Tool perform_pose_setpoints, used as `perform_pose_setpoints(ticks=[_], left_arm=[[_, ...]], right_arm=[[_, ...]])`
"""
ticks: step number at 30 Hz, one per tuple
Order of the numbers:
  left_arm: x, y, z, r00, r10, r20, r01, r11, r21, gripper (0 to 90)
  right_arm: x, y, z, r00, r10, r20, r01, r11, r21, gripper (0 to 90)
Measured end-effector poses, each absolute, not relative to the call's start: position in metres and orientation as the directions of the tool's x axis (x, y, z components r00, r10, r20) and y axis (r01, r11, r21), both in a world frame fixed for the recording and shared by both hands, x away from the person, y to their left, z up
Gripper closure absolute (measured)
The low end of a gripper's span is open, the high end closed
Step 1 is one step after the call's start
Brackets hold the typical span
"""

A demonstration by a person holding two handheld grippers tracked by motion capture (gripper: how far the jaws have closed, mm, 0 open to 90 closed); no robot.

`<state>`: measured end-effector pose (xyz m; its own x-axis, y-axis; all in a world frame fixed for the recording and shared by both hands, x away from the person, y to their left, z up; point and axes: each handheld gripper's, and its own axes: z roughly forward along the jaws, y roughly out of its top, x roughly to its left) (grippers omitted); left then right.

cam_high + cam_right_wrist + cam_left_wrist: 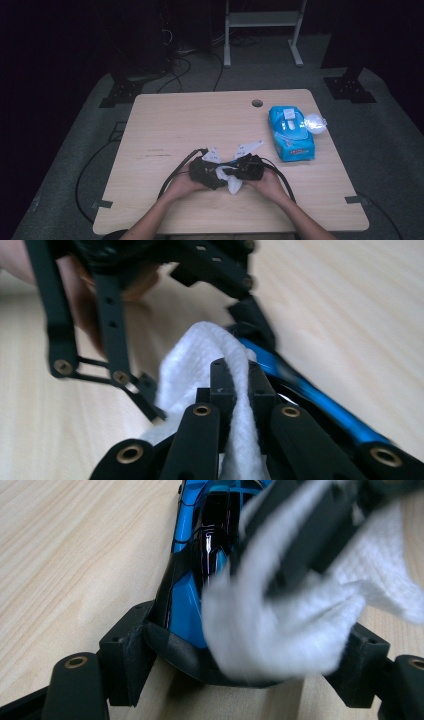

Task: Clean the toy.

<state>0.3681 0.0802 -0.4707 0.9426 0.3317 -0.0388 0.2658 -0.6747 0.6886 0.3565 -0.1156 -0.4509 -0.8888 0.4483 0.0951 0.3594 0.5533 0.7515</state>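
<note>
The white wipe point(280, 630) lies nearest the lens in the left gripper view, a soft, ribbed, slightly fluffy cloth bunched into a fold and blurred at its edges. It presses against a glossy blue and black object point(195, 560), long and curved with shiny dark panels between blue bands; what the object is cannot be told. The left gripper point(250, 645) grasps the near end of this object between its two black jaws, which stand partly apart around it, just above the table point(65, 555).

In the right gripper view the right gripper point(235, 385) is clenched on the wipe point(200, 355), its jaws pinched close with the cloth draped over and between them, beside the blue edge of the object point(310, 395). The left gripper's linkage is blurred beyond it.

In the high view both grippers meet tip to tip at the near middle of the table point(165, 120), the left gripper point(205, 172) and the right gripper point(247, 167) with the wipe point(231, 182) hanging white between them. The left and far parts of the tabletop are bare wood, giving open room; the near edge is close to the hands. A blue wipe pack point(290, 132) lies well apart toward the right edge, with a crumpled clear wrapper point(315, 122) touching its far corner. Print on the pack is too small to read. A round hole point(257, 103) sits near the far edge.
</note>
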Motion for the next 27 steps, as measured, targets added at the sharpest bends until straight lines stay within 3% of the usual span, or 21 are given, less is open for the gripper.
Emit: perform_pose_setpoints(ticks=[5,13,22,27], left_arm=[[0.368,0.08,-0.471,0.942,0.332,-0.037,0.265,-0.675,0.688,23.9],[0.369,0.079,-0.471,0.943,0.33,-0.036,0.261,-0.672,0.693,23.9],[0.368,0.08,-0.471,0.943,0.33,-0.033,0.26,-0.673,0.693,23.9],[0.369,0.079,-0.471,0.945,0.327,-0.029,0.255,-0.676,0.692,23.9]], right_arm=[[0.358,-0.125,-0.449,-0.868,0.491,0.078,0.366,0.526,0.767,85.1],[0.356,-0.108,-0.452,-0.894,0.438,0.091,0.342,0.54,0.769,85.0],[0.369,-0.153,-0.448,-0.816,0.577,0.036,0.395,0.511,0.763,85.0],[0.372,-0.143,-0.45,-0.826,0.56,0.069,0.399,0.493,0.773,85.0]])
